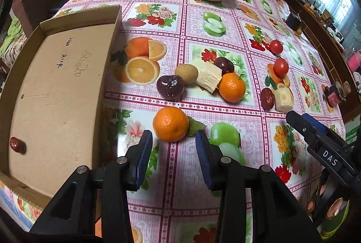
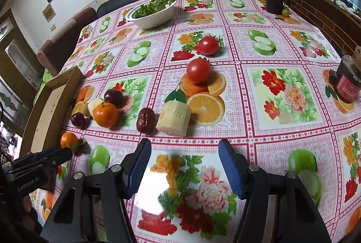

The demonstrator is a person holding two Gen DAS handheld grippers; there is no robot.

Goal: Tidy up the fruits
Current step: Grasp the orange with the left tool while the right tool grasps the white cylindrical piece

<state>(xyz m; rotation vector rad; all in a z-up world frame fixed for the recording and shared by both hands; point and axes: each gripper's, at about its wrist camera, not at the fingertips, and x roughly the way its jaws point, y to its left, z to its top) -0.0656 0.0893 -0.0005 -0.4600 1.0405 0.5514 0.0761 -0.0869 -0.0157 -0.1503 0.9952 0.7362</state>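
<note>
My left gripper (image 1: 174, 137) stands open and empty, with an orange (image 1: 170, 124) just beyond its fingertips. Left of it is a shallow cardboard box (image 1: 106, 76) holding one red date (image 1: 17, 145). Farther out lie two dark plums (image 1: 170, 87), a brown fruit (image 1: 186, 73), a second orange (image 1: 232, 87) and two tomatoes (image 1: 281, 66). My right gripper (image 2: 184, 144) is open too, nothing between its fingers. Just ahead of it sit a pale cut chunk (image 2: 174, 118) and a red date (image 2: 146, 120).
A white bowl of greens (image 2: 153, 13) stands at the far side of the flowered tablecloth (image 2: 282, 94). A dark red jar (image 2: 346, 85) is at the right edge and a black cup (image 2: 274, 3) at the far right corner. Chairs stand behind the table.
</note>
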